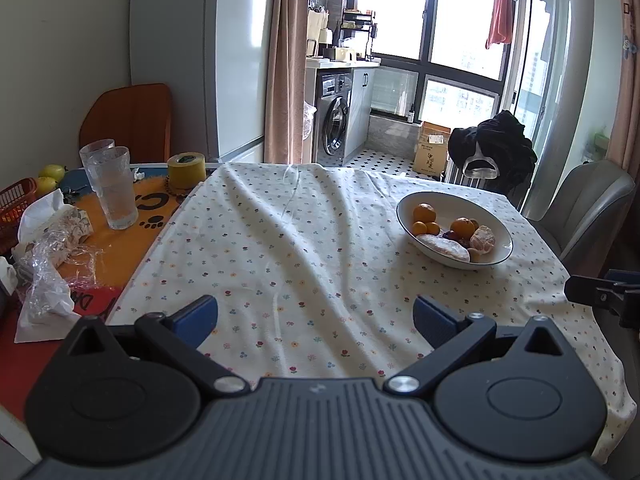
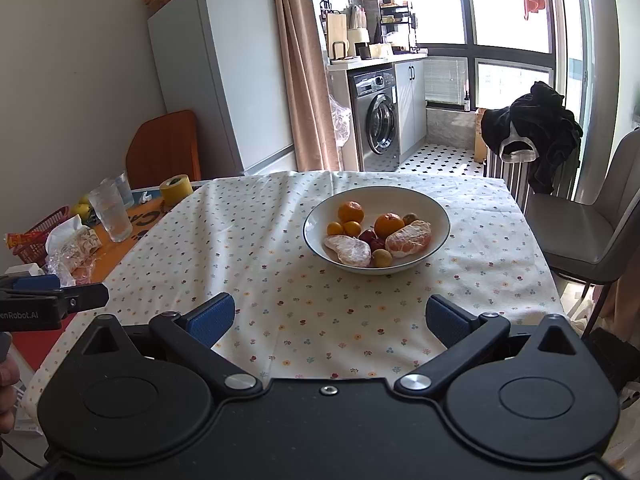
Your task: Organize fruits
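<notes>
While both grippers hang over the near edge of the desk [image 2: 500,280], nothing is held in either one: the left gripper [image 1: 316,320] has its blue-padded jaws spread wide apart over bare flowered tablecloth [image 1: 280,248], and the right gripper [image 2: 330,318] likewise has its jaws wide apart with only cloth between them. The fruit sits in a white bowl [image 2: 438,210] with a thin dark rim, resting on the cloth well ahead of the right gripper and off to the right of the left one. Inside the bowl are two larger oranges [image 2: 389,225], two small orange fruits [image 2: 352,228] beside the farther one, two peeled citrus pieces [image 2: 410,239] lying toward the near side, a couple of dark red fruits [image 2: 368,236] between them, and small brownish-yellow round fruits [image 2: 382,258] touching the peeled pieces. On the uncovered left part of the desk stand two clear tumblers [image 1: 112,188] close together, a roll of yellow tape [image 1: 186,170] beyond them, crumpled plastic wrap and tissue [image 1: 52,240], a red basket [image 1: 14,208] at the edge, and yellow-green fruits [image 1: 51,172] behind the basket. A grey chair [image 2: 592,240] stands at the right side of the desk. From the right wrist view the left gripper's side shows at the left edge, with fingers of a hand [image 2: 8,392] below it.
</notes>
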`<state>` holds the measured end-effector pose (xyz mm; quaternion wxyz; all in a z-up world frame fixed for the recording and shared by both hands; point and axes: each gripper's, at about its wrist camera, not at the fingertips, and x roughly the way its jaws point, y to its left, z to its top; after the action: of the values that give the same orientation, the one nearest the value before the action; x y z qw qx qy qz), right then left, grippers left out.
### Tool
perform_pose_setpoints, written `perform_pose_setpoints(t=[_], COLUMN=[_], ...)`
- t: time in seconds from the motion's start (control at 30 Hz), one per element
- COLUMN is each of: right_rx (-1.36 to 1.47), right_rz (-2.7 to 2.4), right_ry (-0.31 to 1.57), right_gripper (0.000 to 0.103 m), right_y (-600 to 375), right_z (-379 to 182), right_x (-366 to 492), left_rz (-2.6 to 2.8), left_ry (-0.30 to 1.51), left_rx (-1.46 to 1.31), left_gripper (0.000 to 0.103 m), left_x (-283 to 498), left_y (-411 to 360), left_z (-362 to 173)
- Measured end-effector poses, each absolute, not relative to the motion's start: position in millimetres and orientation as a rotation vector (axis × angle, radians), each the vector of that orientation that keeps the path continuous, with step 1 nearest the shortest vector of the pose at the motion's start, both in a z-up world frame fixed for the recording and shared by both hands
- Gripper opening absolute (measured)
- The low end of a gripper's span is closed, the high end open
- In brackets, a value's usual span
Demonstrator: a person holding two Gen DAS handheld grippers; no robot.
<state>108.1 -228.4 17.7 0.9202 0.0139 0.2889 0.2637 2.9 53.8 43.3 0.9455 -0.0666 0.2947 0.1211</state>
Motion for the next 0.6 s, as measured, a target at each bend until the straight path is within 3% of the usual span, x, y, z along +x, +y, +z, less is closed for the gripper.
perform_pose_setpoints(t=[0.6], right_rx=[0.022], right_rz=[0.542], right_ry=[0.591], right_gripper=[0.103], right_y=[-229.8], right_z=[16.3], right_x=[108.2], left_rz=[0.239], left_ry=[0.592], left_rx=[-0.138], left_gripper=[0.103], left_x=[-0.3], left_y=[56.0], left_z=[48.0])
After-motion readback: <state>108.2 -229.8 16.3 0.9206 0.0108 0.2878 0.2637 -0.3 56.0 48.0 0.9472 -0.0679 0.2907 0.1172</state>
